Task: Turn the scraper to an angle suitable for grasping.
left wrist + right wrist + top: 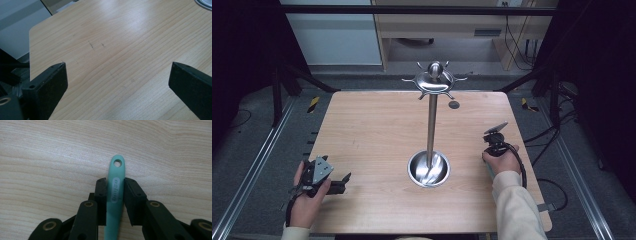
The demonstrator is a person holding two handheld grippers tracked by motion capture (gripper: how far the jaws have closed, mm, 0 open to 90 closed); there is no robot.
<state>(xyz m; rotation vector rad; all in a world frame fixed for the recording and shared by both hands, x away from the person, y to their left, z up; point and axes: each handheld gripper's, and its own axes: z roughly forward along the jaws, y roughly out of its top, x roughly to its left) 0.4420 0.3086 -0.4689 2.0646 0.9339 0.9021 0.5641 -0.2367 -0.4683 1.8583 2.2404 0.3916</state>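
Note:
A mint-green utensil handle [117, 170] with a hanging hole at its tip lies flat on the wooden table [372, 130]. In the right gripper view my right gripper [115, 182] is shut on it, one black pad against each side; the rest of the utensil is hidden under the gripper. In the high view the right gripper [495, 141] points down at the table's right side. My left gripper [343, 181] rests at the front left, and in its own view the left gripper [118, 64] stands wide open over bare wood.
A tall steel stand rises from a round dish base [428, 170] at the table's middle, with a ring of hooks [434, 80] at its top. A small dark disc [454, 104] lies near the far edge. Black frame rails run along both sides.

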